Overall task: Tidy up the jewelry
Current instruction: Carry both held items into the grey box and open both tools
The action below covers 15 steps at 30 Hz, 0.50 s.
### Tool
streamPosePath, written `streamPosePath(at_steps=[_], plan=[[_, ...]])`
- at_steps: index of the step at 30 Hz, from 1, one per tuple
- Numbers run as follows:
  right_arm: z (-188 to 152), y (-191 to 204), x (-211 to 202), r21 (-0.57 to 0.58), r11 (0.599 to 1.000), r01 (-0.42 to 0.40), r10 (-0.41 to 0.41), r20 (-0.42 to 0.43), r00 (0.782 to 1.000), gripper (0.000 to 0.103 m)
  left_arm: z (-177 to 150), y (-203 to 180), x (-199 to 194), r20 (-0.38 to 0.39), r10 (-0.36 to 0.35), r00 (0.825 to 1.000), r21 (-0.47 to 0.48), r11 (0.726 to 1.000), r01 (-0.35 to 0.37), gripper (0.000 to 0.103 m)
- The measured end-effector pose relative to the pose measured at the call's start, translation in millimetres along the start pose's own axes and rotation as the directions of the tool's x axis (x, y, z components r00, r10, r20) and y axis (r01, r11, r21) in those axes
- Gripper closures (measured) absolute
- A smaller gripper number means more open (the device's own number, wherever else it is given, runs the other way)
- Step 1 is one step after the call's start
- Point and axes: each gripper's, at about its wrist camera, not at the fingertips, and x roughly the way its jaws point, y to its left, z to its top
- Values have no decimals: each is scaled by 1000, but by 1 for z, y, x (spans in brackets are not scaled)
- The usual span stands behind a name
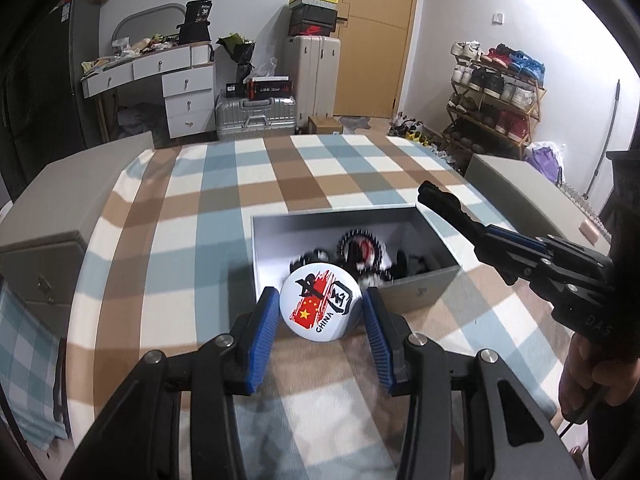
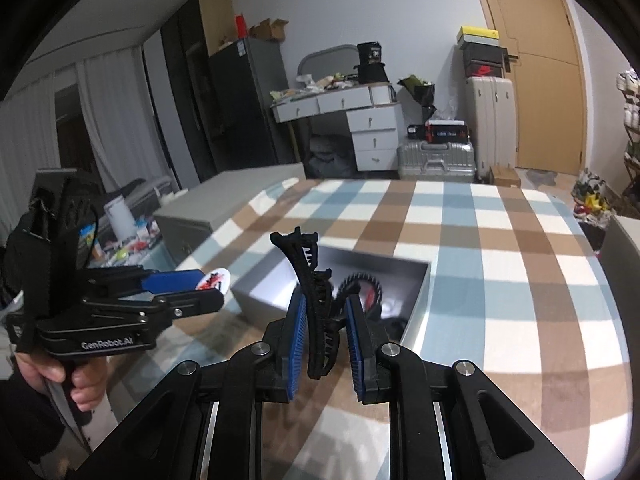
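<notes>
Blue pads of my left gripper are pinching a round white badge by its rim, just over the near-left corner of the open grey box. My right gripper is clenching a black claw hair clip upright between its pads — the clip's teeth are sticking up above the box's near wall. Checked bedding is lying bare around the box on every side, leaving open room out to the far edge. Inside the box, a black toothed ring and other dark pieces are sitting toward its right end — blurred, so I cannot name them.
</notes>
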Motion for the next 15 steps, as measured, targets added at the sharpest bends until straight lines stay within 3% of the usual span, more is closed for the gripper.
streamPosePath(at_steps=[9, 15], plan=[[21, -15, 12, 40, 999, -33, 30, 57, 998, 84, 22, 1, 15, 28, -30, 999, 9, 1000, 29, 66], [26, -14, 23, 3, 999, -37, 36, 69, 997, 84, 30, 2, 29, 24, -51, 998, 11, 999, 50, 66]])
